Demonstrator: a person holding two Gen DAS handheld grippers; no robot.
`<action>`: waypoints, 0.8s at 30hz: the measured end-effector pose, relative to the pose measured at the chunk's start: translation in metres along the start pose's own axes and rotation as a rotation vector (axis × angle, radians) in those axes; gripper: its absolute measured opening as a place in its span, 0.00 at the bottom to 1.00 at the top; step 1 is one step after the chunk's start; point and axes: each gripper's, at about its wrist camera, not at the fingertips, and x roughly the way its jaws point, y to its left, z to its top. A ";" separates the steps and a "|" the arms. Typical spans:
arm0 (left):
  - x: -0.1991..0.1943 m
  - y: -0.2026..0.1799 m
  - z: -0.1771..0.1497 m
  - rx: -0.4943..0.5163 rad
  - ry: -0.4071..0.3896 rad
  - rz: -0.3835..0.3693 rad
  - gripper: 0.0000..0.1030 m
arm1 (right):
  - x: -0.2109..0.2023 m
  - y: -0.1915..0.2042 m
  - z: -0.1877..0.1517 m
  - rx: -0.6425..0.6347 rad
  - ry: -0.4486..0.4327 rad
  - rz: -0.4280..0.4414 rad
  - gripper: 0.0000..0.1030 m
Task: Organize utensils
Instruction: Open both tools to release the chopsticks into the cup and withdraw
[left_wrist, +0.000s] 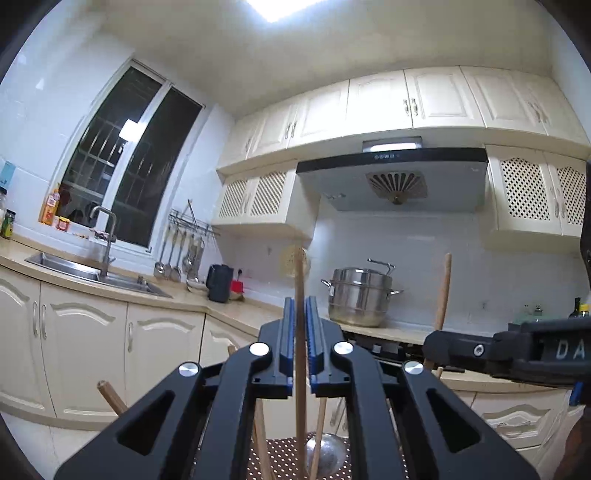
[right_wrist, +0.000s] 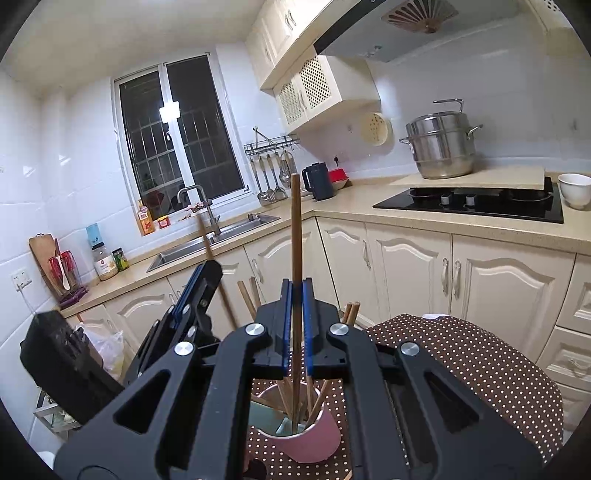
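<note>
Two wooden sticks were each clamped upright in a pair of tongs. The right tongs (right_wrist: 296, 291) were closed on a brown chopstick (right_wrist: 295, 229) whose lower end stood in a pink cup (right_wrist: 314, 445) directly below the jaws, among other chopsticks (right_wrist: 284, 398). The cup rested on a dotted brown cloth (right_wrist: 480, 365) that spread to the right of these tongs. The left tongs (left_wrist: 300, 308) were closed on a paler stick (left_wrist: 300, 280), with a metal ladle (left_wrist: 328, 454) lying below them. Beyond both tongs ran the counter (right_wrist: 351, 206), bearing a steel pot (right_wrist: 439, 147).
</note>
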 end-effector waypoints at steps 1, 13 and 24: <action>-0.001 0.000 -0.001 0.006 0.001 -0.003 0.06 | 0.001 0.001 -0.001 -0.002 0.005 -0.004 0.06; -0.014 0.013 -0.002 0.019 0.138 -0.030 0.06 | 0.005 0.004 -0.012 0.001 0.041 -0.028 0.06; -0.040 0.026 0.010 0.105 0.253 0.030 0.53 | 0.010 0.031 -0.021 -0.092 0.054 -0.092 0.06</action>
